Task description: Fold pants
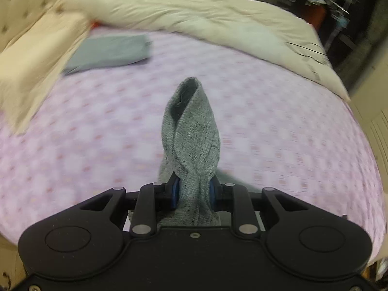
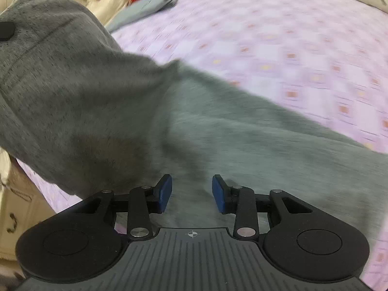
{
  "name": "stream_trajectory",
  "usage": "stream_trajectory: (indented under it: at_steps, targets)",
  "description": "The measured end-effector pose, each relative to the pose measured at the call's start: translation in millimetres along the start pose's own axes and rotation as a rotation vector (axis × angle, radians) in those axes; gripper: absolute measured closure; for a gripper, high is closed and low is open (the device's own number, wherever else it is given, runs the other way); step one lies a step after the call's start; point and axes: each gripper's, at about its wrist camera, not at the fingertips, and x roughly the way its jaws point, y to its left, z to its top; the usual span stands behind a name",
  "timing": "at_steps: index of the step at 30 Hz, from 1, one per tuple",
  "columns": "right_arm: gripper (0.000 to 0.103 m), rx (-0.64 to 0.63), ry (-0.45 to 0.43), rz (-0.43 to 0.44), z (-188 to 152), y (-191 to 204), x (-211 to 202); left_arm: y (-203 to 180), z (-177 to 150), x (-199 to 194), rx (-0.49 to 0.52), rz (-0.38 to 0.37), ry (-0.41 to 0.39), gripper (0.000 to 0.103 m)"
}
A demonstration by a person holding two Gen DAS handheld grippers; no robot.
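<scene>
In the left wrist view my left gripper (image 1: 194,189) is shut on a bunched fold of the grey knit pants (image 1: 191,133), which stick up past the blue pads above the pink patterned bed sheet (image 1: 278,111). In the right wrist view the grey pants (image 2: 218,133) lie spread over the sheet (image 2: 278,48), and their left part is lifted into the air toward the upper left corner. My right gripper (image 2: 192,194) hovers over the pants with its blue pads apart. Nothing is pinched between them.
A folded blue-grey garment (image 1: 109,53) lies at the far left of the bed, also seen as a garment (image 2: 145,7) in the right wrist view. A cream duvet (image 1: 218,19) is heaped along the far side. A tufted cream headboard (image 1: 21,0) stands at the left.
</scene>
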Motion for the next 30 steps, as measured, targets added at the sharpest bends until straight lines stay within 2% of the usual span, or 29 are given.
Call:
stream_trajectory:
  at_steps: [3, 5, 7, 9, 11, 13, 15, 17, 20, 22, 23, 25, 28, 30]
  targets:
    - [0.067, 0.048, -0.016, -0.013, -11.1, -31.7, -20.8, -59.5, -15.4, 25.0, 0.054, -0.058, 0.026, 0.069]
    - [0.067, 0.091, -0.014, -0.033, -20.1, -57.3, -30.1, -98.5, -30.4, 53.6, 0.084, -0.109, 0.077, 0.068]
    - [0.067, 0.131, 0.001, -0.060, -29.1, -81.2, -36.6, -129.3, -45.0, 81.1, 0.103, -0.194, 0.156, 0.069]
    - [0.067, 0.143, 0.022, -0.098, -37.7, -97.8, -41.7, -149.2, -53.1, 94.7, 0.128, -0.212, 0.203, 0.069]
    - [0.067, 0.154, 0.036, -0.099, -47.3, -111.8, -47.3, -156.8, -59.9, 94.2, 0.159, -0.211, 0.202, 0.069]
    - [0.067, 0.165, 0.024, -0.080, -50.9, -118.1, -53.5, -151.0, -61.3, 91.8, 0.189, -0.190, 0.186, 0.069]
    - [0.067, 0.147, 0.028, -0.083, -48.4, -120.9, -54.9, -144.6, -67.4, 87.0, 0.209, -0.136, 0.177, 0.069]
    - [0.067, 0.137, 0.004, -0.100, -48.7, -122.7, -65.6, -122.7, -69.6, 91.9, 0.197, -0.041, 0.170, 0.068]
    - [0.067, 0.187, -0.077, -0.089, -46.2, -132.5, -81.8, -72.8, -74.2, 111.3, 0.117, 0.115, 0.187, 0.069]
    - [0.065, 0.235, -0.139, -0.051, -46.7, -138.3, -90.0, -38.7, -86.5, 131.5, 0.073, 0.197, 0.250, 0.073]
    - [0.065, 0.263, -0.163, -0.024, -45.5, -142.5, -92.3, -26.4, -94.3, 143.2, 0.073, 0.207, 0.305, 0.073]
    - [0.055, 0.319, -0.181, 0.019, -42.7, -148.8, -90.8, -4.4, -116.2, 164.0, 0.091, 0.192, 0.410, 0.072]
    - [0.045, 0.368, -0.149, 0.059, -32.5, -154.8, -76.5, 4.2, -119.8, 151.6, 0.121, 0.163, 0.378, 0.069]
    - [0.044, 0.376, -0.128, 0.072, -30.0, -154.1, -67.0, 11.4, -115.5, 138.8, 0.088, 0.152, 0.364, 0.069]
